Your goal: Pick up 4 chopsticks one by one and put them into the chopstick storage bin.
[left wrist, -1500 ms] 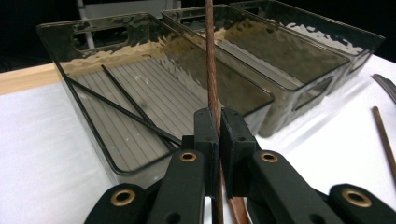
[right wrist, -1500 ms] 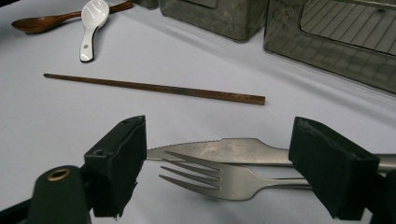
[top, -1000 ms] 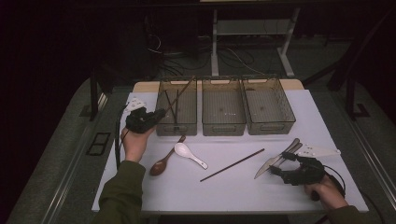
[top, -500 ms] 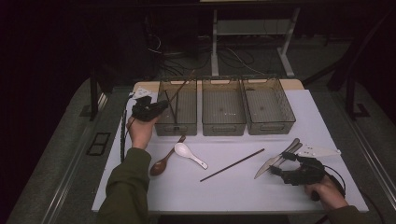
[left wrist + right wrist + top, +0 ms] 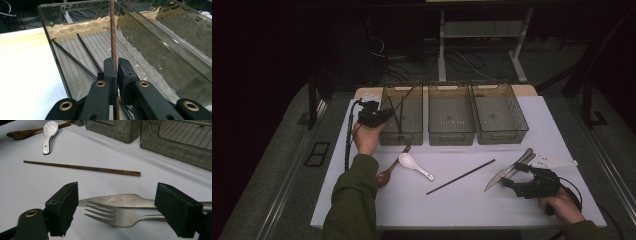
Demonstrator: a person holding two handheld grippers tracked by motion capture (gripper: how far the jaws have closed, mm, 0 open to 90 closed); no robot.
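Note:
My left gripper [image 5: 379, 117] [image 5: 117, 61] is shut on a brown chopstick [image 5: 113, 30] [image 5: 404, 102] at the left bin's [image 5: 384, 112] left wall. The stick slants up over that bin. Two dark chopsticks [image 5: 86, 52] lie on the bin floor. My right gripper [image 5: 512, 176] [image 5: 116, 207] rests open near the table's front right. Its jaws stand either side of a metal fork [image 5: 120, 216] and a metal knife [image 5: 120, 199] [image 5: 497, 179] without touching them. A second brown chopstick [image 5: 460, 176] [image 5: 82, 167] lies on the white table.
A white soup spoon [image 5: 412, 164] [image 5: 48, 132] and a wooden spoon [image 5: 387, 172] [image 5: 32, 132] lie in front of the left bin. The middle bin [image 5: 451, 136] and right bin [image 5: 503, 136] stand beside it. A flat white utensil [image 5: 552, 161] lies by the right hand.
The left hand has carried its chopstick forward and to the right, up to the left bin. The right gripper has stayed in place.

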